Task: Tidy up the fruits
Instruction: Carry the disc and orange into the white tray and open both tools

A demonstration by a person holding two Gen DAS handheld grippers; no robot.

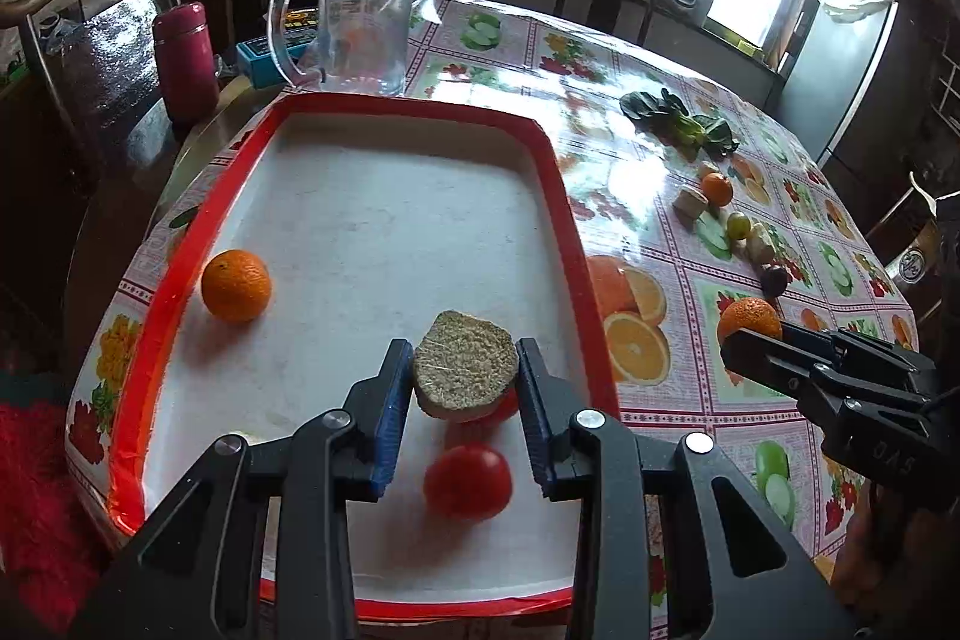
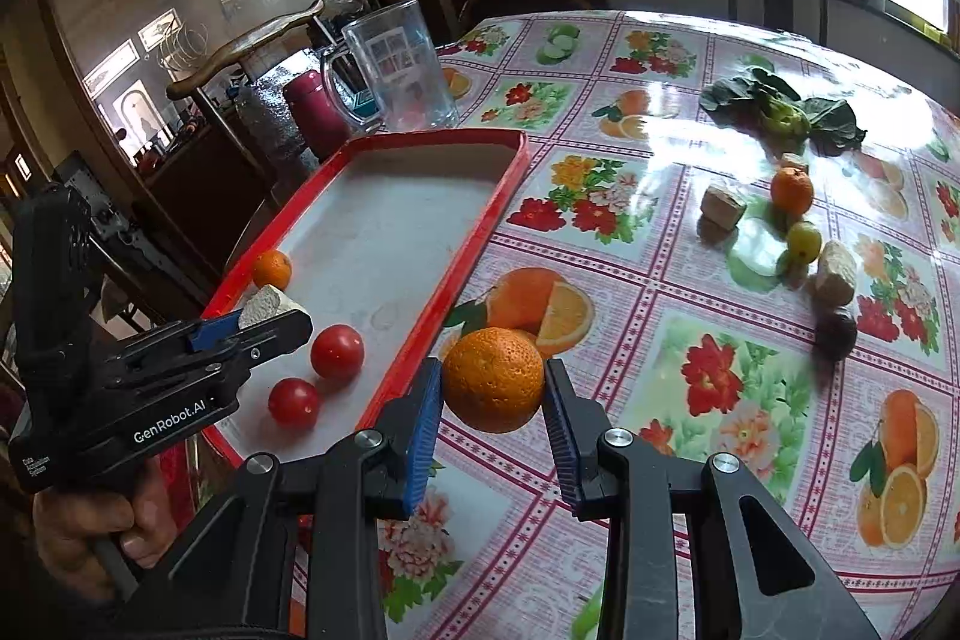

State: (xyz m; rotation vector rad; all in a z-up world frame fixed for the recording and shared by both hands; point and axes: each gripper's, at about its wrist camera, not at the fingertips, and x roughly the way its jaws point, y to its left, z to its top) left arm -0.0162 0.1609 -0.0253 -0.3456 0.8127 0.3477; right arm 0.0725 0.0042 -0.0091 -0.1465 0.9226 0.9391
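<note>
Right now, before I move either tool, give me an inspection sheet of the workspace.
Surface: round table under glossy fruit-print cloth.
Job's things: red-rimmed tray holds one orange and two tomatoes; more fruit and beige cut chunks loose on the cloth.
Clutter: glass mug, red flask, leafy greens.
Grippers: left tool shut on a beige chunk over the tray; right tool shut on an orange beside the tray.
Cables: nothing seen.
Surroundings: chairs, windows, fridge.
</note>
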